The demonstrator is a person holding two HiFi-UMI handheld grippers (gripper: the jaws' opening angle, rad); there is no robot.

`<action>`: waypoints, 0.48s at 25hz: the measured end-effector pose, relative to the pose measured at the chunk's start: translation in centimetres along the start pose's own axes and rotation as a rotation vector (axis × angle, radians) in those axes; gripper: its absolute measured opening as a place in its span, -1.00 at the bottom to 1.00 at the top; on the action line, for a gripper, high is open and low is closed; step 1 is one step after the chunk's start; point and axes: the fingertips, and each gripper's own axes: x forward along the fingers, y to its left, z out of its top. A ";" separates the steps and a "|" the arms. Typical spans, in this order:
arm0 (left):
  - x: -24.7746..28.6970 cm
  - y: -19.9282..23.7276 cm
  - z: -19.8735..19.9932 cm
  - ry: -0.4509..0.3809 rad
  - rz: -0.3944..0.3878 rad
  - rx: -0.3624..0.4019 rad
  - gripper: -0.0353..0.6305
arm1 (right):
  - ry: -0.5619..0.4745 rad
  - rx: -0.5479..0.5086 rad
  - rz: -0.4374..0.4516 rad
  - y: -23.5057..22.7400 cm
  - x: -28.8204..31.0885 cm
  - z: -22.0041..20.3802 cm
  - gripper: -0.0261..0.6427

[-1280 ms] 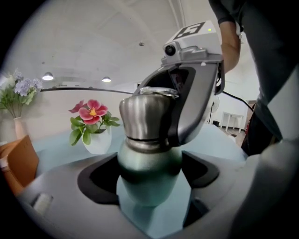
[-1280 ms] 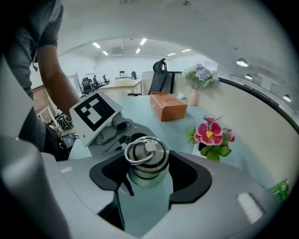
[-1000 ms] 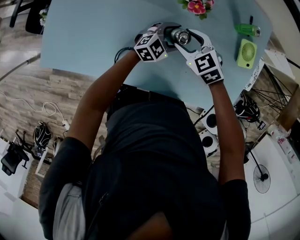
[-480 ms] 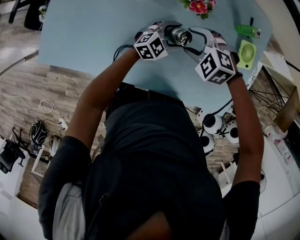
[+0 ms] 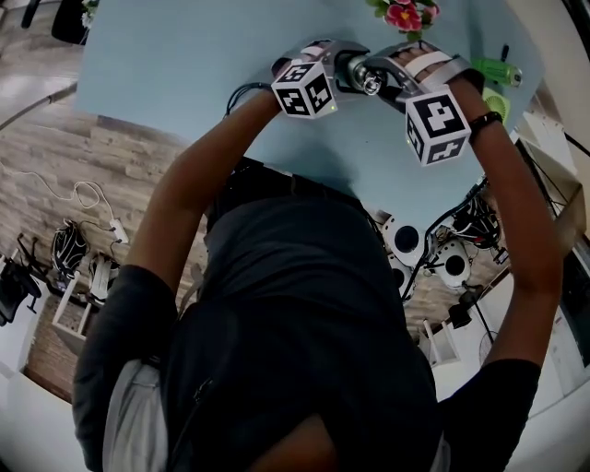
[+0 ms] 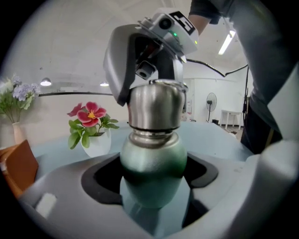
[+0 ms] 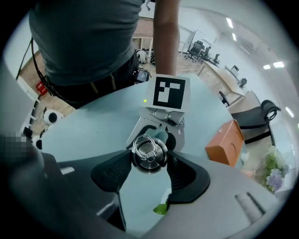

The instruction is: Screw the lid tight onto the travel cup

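Note:
The travel cup has a green body (image 6: 152, 161) and a steel lid (image 6: 154, 105) on top of it. My left gripper (image 6: 152, 175) is shut on the green body, which stands on the table between the jaws. The right gripper (image 7: 149, 161) comes from above and is shut on the lid (image 7: 149, 151), its black pads pressed on both sides of the ring top. In the head view both grippers meet at the far side of the light blue table (image 5: 184, 55): left gripper (image 5: 339, 66), right gripper (image 5: 380, 81), lid (image 5: 371, 85) between them.
A white pot of pink flowers (image 6: 91, 128) stands just behind the cup, also at the table's far edge (image 5: 404, 14). An orange box (image 7: 229, 140) lies to one side. A green fan (image 5: 495, 101) and a green bottle-like item (image 5: 493, 66) sit at the right edge.
The right gripper has swung round the lid: its marker cube moved right and its forearm swung outward. The left gripper and the cup body stayed put.

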 end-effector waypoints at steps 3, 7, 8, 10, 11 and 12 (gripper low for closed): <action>-0.2 0.1 -0.1 -0.006 -0.004 -0.013 0.39 | -0.006 0.045 0.078 -0.3 0.0 -0.3 -0.21; -0.3 0.1 0.0 -0.006 -0.003 -0.020 0.39 | -0.028 0.123 0.110 -0.4 0.5 -0.1 -0.21; -0.3 0.0 -0.1 -0.005 -0.003 -0.018 0.39 | -0.038 0.164 0.103 -0.4 0.6 0.1 -0.21; -0.3 0.0 -0.1 -0.004 -0.002 -0.018 0.39 | -0.056 0.275 0.078 -0.4 0.8 0.3 -0.21; -0.3 0.0 -0.1 -0.003 -0.001 -0.019 0.39 | -0.064 0.342 0.059 -0.5 0.8 0.2 -0.21; -0.3 0.0 -0.1 -0.004 0.001 -0.020 0.39 | -0.074 0.415 0.034 -0.5 0.8 0.1 -0.21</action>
